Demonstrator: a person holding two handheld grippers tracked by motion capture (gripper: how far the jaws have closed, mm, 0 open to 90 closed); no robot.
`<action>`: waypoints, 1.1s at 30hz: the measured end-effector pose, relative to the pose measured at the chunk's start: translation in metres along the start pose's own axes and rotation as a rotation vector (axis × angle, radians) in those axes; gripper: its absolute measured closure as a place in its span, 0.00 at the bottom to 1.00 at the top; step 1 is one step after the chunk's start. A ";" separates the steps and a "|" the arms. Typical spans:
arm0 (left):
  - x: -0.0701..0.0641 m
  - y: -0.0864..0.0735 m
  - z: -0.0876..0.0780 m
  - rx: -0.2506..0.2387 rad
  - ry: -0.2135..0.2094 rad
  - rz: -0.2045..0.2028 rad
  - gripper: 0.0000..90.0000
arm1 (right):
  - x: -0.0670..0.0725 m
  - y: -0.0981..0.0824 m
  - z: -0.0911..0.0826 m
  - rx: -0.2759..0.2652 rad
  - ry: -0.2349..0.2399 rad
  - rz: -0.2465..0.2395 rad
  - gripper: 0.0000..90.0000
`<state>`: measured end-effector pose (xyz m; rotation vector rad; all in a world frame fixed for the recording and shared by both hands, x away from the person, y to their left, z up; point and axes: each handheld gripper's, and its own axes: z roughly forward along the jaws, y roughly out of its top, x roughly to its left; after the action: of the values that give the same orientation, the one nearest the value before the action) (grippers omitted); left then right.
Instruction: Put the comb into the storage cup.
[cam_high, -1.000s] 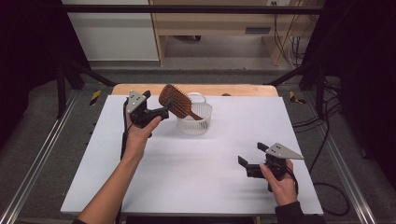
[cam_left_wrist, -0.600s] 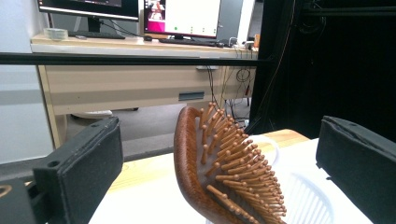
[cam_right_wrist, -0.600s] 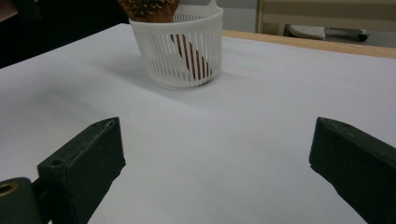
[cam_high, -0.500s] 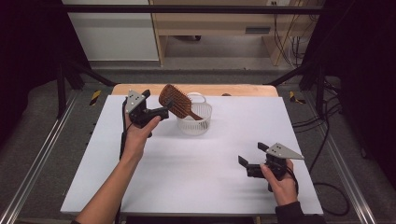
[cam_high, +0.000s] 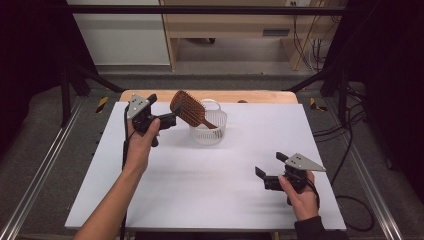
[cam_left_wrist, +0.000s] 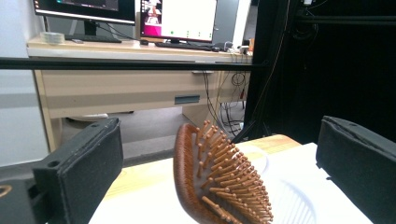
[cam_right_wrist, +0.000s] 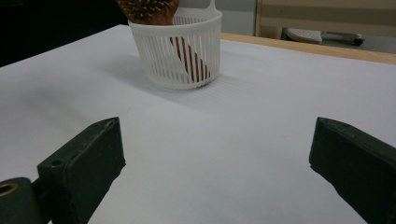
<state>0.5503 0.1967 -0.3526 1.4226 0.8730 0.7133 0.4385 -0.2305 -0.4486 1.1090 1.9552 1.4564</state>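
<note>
A brown wooden hairbrush (cam_high: 187, 107) stands handle-down in a white slatted basket (cam_high: 207, 132) at the back middle of the white table (cam_high: 210, 200). Its bristled head leans out to the left. My left gripper (cam_high: 165, 111) is held above the table just left of the brush head. In the left gripper view the jaws (cam_left_wrist: 219, 158) are wide apart, and the brush (cam_left_wrist: 210, 186) sits between them without touching either. The basket (cam_left_wrist: 280, 196) lies behind it. My right gripper (cam_high: 270, 165) rests open at the front right, facing the basket (cam_right_wrist: 177, 51) and brush (cam_right_wrist: 149, 9) from afar, jaws (cam_right_wrist: 217, 154) empty.
A wooden strip (cam_high: 260, 96) runs along the table's far edge. Metal rails (cam_high: 45, 165) flank the table on both sides. A wooden desk (cam_left_wrist: 130, 84) with monitors stands beyond the table. A black bar (cam_left_wrist: 126, 64) crosses in front of the desk.
</note>
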 end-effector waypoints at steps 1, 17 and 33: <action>0.001 0.001 -0.003 0.001 0.002 0.000 0.01 | 0.000 0.000 0.000 0.000 0.000 0.000 0.04; 0.031 0.006 -0.053 0.010 0.064 0.004 0.01 | 0.001 0.000 0.001 0.001 0.001 -0.001 0.04; 0.047 0.006 -0.105 0.029 0.098 0.043 0.01 | 0.001 -0.001 0.001 0.001 -0.005 -0.009 0.04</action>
<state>0.4860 0.2919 -0.3457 1.4454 0.9338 0.8113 0.4380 -0.2289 -0.4494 1.1014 1.9554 1.4465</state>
